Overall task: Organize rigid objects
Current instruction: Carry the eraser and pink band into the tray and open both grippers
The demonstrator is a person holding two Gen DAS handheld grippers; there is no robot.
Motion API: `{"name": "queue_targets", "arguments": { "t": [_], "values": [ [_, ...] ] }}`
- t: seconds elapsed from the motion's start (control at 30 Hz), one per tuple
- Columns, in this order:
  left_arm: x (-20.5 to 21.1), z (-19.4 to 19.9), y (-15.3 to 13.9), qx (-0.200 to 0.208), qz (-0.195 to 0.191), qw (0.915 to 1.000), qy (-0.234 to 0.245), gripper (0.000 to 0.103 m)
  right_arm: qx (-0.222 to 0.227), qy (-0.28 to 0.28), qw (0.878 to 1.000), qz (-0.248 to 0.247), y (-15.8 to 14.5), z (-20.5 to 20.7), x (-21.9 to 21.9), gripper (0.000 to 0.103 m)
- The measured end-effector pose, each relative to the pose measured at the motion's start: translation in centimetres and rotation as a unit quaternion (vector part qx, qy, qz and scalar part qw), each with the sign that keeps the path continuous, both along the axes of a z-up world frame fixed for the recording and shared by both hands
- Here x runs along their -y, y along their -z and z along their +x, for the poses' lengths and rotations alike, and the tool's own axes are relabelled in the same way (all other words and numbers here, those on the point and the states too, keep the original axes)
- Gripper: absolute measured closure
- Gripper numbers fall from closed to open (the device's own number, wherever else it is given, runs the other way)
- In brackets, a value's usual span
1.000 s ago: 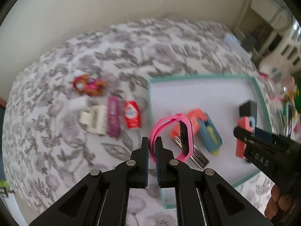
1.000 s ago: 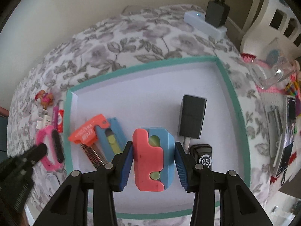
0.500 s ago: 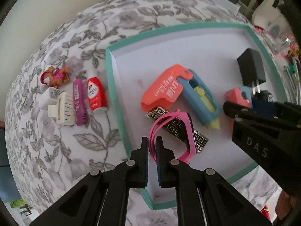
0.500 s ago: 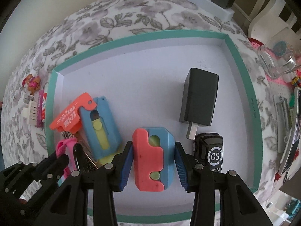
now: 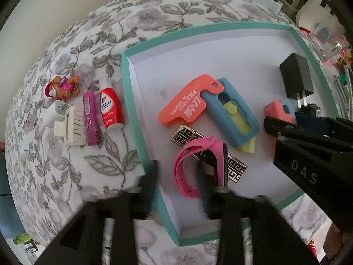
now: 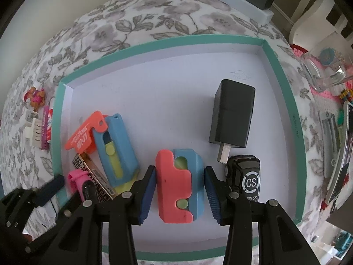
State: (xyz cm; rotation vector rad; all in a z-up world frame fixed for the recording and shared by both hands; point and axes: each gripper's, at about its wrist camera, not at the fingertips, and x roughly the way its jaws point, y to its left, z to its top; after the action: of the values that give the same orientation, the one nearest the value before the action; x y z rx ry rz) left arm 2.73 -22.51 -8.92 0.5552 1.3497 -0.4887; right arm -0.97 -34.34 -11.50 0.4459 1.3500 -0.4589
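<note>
Looking down, we see the floral bedspread (image 5: 92, 44) carrying a shallow teal-rimmed tray (image 6: 167, 42) with a white floor. Our left gripper (image 5: 176, 172) has just been opening: its jaws now stand spread and blurred, one finger at the tray's left wall, the other inside, with the pink wristband (image 5: 194, 165) between them and free of both pads. That wristband lies inside the tray, draped over a flat gold-and-black patterned bar (image 5: 236, 170). Our right gripper (image 6: 179, 187) hangs over the tray's near middle, its blue pads set either side of a coral-and-blue block toy (image 6: 176, 183); narrow gaps show on both sides, so the jaws stand apart from it, and the toy rests on the tray floor.

Next in size, a black wall charger (image 6: 231, 117) lies toward the tray's right, prongs pointing near, just beside a black key fob marked CS (image 6: 245, 176). Left of the block toy sits an orange-and-blue utility knife toy (image 6: 103, 139) with a yellow slider.

Outside the tray's left wall, a small row lies on the bedspread: a white hair claw clip (image 5: 68, 123), a purple tube (image 5: 90, 117), a red-and-white bottle (image 5: 110, 108), and a tiny cartoon dog figure (image 5: 62, 87).
</note>
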Motion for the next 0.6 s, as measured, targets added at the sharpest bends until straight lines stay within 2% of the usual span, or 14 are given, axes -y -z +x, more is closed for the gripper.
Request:
{"name": "queue_targets", "arguments": {
  "t": [0.03, 0.07, 0.17, 0.4, 0.47, 0.53, 0.6],
  "values": [
    [0.0, 0.0, -0.3, -0.004, -0.007, 1.0000, -0.002, 0.056, 0.002, 0.001, 1.000, -0.002, -0.3, -0.1, 0.2, 0.052],
    [-0.1, 0.4, -0.6, -0.005, -0.011, 0.9999, -0.003, 0.055, 0.004, 0.001, 1.000, -0.004, -0.5, -0.1, 0.1, 0.049],
    [-0.3, 0.7, -1.6, 0.006, -0.015, 0.9999, -0.004, 0.051, 0.014, 0.000, 1.000, -0.010, -1.4, -0.1, -0.1, 0.048],
    [-2.7, 2.6, -3.5, 0.015, -0.042, 0.9981, -0.043, 0.048, 0.044, -0.009, 0.999, -0.025, -3.8, -0.1, -0.8, 0.048],
    [-3.8, 3.2, -3.8, 0.022, -0.044, 0.9965, -0.067, 0.039, 0.052, -0.019, 0.998, -0.024, -4.2, 0.2, -1.5, 0.047],
    [-5.1, 3.8, -4.1, 0.026, -0.044, 0.9946, -0.089, 0.032, 0.056, -0.028, 0.998, -0.021, -4.6, 0.4, -1.8, 0.040],
    [-6.4, 4.5, -3.9, 0.028, -0.044, 0.9921, -0.114, 0.026, 0.054, -0.035, 0.998, -0.021, -4.4, 0.9, -2.4, 0.039]
  ]
}}
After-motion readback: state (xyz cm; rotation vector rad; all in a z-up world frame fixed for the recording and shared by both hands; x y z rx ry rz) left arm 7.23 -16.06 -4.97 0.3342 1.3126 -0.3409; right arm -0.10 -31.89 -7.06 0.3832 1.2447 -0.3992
